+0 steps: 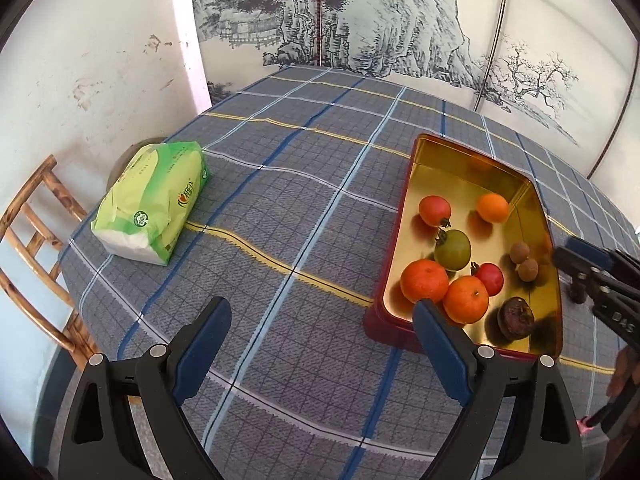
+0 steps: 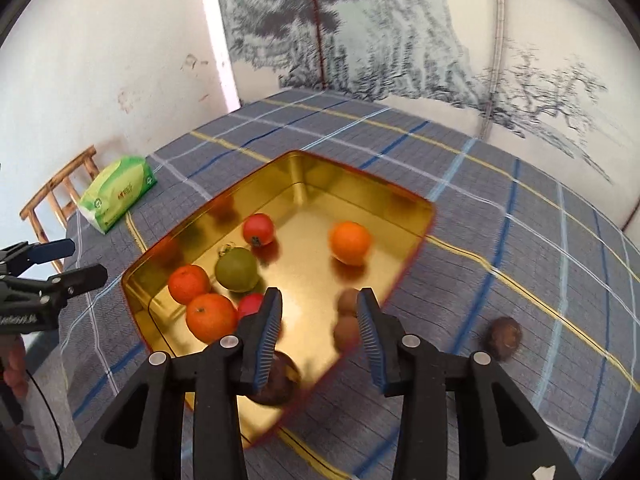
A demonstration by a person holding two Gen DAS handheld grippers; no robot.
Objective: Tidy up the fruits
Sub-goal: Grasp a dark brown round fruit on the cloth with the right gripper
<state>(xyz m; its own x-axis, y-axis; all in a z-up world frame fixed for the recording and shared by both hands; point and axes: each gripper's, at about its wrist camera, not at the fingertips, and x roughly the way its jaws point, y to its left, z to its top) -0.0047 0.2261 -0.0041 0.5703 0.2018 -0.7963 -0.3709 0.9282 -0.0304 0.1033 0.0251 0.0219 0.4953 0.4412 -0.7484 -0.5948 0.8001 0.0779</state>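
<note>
A red tin with a gold inside (image 1: pixel 460 160) (image 2: pixel 320 176) stands on the checked tablecloth. It holds several oranges and tomatoes, among them a green tomato (image 1: pixel 453 249) (image 2: pixel 236 270), plus two small brown longans (image 1: pixel 524 261) (image 2: pixel 347 300) and a dark brown fruit (image 1: pixel 516 317) (image 2: pixel 282 380). My right gripper (image 2: pixel 318 320) (image 1: pixel 568 254) hovers over the tin's near corner, jaws apart with nothing pressed between them; the dark fruit lies just under its left finger. Another brown fruit (image 2: pixel 505 334) rests on the cloth right of the tin. My left gripper (image 1: pixel 320 320) (image 2: pixel 76 262) stands open over bare cloth left of the tin.
A green tissue pack (image 1: pixel 154 200) (image 2: pixel 118 192) lies near the table's left edge. A wooden chair (image 1: pixel 36 220) (image 2: pixel 60 188) stands beyond that edge. A painted screen (image 1: pixel 360 20) closes off the back. A hand (image 2: pixel 14 364) holds the left gripper.
</note>
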